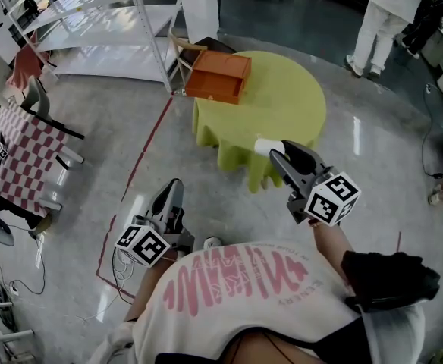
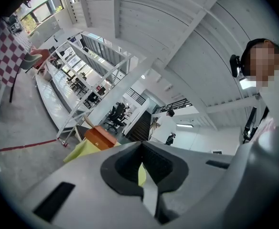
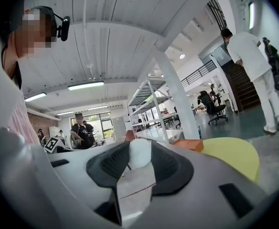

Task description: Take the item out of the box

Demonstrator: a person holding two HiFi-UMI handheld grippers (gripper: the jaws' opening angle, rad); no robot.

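White item gripped by right gripper, held outside orange box, by near edge of yellow-green surface, box placed at far left of it, left gripper closed, w/ nothing between jaws.

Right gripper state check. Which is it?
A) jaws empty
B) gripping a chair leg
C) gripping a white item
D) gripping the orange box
C: the right gripper has its jaws closed on a white item, while the orange box sits apart from it on the round yellow-green table.
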